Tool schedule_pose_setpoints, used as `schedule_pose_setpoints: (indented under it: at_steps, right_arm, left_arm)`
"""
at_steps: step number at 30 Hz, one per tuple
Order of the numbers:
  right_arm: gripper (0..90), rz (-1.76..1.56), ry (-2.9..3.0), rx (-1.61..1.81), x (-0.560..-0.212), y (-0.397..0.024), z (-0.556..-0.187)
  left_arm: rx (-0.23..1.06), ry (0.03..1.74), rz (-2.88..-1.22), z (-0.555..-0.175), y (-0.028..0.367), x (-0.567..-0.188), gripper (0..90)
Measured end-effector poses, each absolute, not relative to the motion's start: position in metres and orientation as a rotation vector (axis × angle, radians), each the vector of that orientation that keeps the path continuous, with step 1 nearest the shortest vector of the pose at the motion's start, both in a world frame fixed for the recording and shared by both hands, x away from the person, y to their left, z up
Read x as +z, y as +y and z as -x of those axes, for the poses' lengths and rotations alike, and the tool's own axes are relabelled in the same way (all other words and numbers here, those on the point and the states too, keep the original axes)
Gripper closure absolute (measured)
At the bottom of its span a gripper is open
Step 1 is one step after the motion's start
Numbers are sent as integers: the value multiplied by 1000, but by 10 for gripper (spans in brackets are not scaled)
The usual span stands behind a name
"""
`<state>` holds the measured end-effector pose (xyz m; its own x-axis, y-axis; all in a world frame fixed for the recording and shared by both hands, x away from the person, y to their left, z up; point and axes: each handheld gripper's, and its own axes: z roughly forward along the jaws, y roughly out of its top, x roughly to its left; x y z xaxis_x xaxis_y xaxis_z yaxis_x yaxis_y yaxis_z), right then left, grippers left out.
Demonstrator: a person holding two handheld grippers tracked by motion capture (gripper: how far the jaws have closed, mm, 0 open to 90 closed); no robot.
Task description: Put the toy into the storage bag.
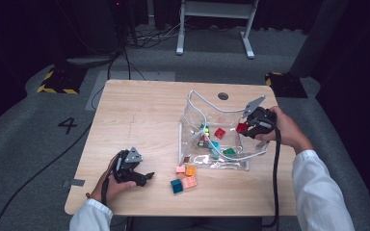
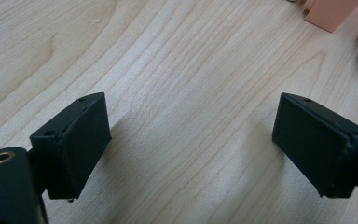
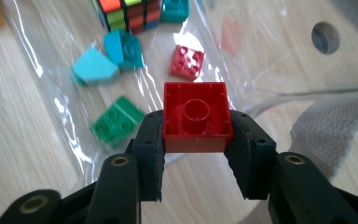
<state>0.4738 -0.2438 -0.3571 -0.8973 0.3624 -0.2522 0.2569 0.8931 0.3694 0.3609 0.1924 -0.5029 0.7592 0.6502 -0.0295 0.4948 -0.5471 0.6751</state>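
While our right gripper [image 3: 196,140] has its fingers [image 3: 150,154] closed on the two sides of a red brick [image 3: 196,116], hollow underside facing the camera, the hold looks narrow: the pads reach only the lower part of the brick, and we judge that a jolt could tip it out. In the high view that gripper [image 1: 248,128] hangs at the right edge of the clear bag [image 1: 192,126], the red brick [image 1: 241,128] just at the rim. If we let go too early, the brick may catch the rim or the white handle [image 1: 207,102] and drop onto the bench [image 1: 139,110] instead of inside. The bag's soft walls stand up by themselves, so a push from the gripper could fold the side in and close the mouth.

Inside the bag lie a second red brick [image 3: 187,62], a green brick [image 3: 116,124], teal pieces [image 3: 106,59] and a colour cube [image 3: 128,13]; a hard drop might bounce off them.

Our left gripper [image 1: 143,178] rests on the bench near the front edge, its fingers [image 2: 77,140] spread wide with nothing between them. Loose bricks [image 1: 185,177] lie just beside it, in front of the bag, and a careless sweep could scatter them off the edge.
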Motion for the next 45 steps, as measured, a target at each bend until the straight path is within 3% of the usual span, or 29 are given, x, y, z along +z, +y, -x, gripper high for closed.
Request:
schedule_pose_setpoints:
  at_steps: [12, 19, 22, 26, 30, 35, 45]
  right_arm:
    - [584, -457, 2778, 275, -365, -249, -464]
    - [529, -436, 2722, 432, -351, -255, -453]
    - [503, -481, 2633, 681, -336, -276, -438]
    - [513, -554, 2579, 822, -331, -291, -425]
    - [466, -567, 2492, 958, -327, -304, -405]
    - [370, -529, 2419, 949, -328, -316, -377]
    - [301, -640, 2272, 1077, -342, -348, -337]
  left_arm:
    - [294, 852, -2265, -361, 192, -503, 114]
    - [293, 852, -2266, -361, 192, -503, 113]
    - [294, 853, -2265, -361, 192, -503, 114]
    - [294, 852, -2265, -361, 192, -503, 113]
    - [293, 852, -2265, -361, 192, -503, 113]
    - [294, 852, -2265, -361, 192, -503, 113]
    - [294, 852, -2265, -361, 192, -503, 114]
